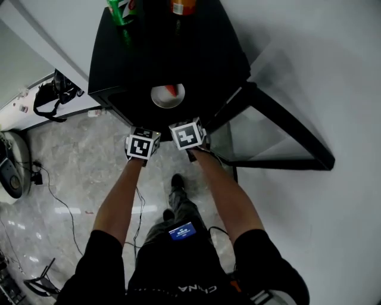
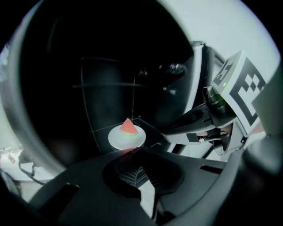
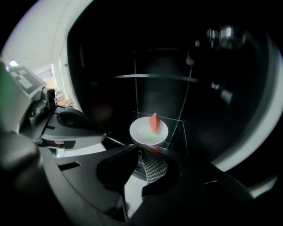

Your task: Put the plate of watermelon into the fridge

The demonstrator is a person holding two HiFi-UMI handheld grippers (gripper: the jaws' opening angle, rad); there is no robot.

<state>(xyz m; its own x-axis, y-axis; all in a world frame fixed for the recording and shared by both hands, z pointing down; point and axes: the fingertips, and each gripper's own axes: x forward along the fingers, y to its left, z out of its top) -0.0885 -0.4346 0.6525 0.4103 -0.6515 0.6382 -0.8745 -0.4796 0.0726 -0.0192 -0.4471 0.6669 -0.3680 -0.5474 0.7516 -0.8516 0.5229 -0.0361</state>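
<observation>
A white plate (image 1: pixel 166 96) with a red watermelon wedge (image 1: pixel 171 90) sits on a glass shelf inside the open black fridge (image 1: pixel 149 59). My left gripper (image 1: pixel 144 133) and right gripper (image 1: pixel 188 134) hover side by side just in front of the fridge opening, both apart from the plate. In the left gripper view the plate (image 2: pixel 127 137) lies just beyond my left gripper (image 2: pixel 140 150), whose jaws are shut on nothing. In the right gripper view the plate (image 3: pixel 148 131) lies just past my right gripper (image 3: pixel 142 149), its jaws together and empty.
The fridge door (image 1: pixel 280 137) stands swung open to the right. A green bottle (image 1: pixel 122 11) and an orange one (image 1: pixel 183 6) stand on the fridge top. A black bag (image 1: pixel 53 95) and cables (image 1: pixel 53 196) lie on the marble floor to the left.
</observation>
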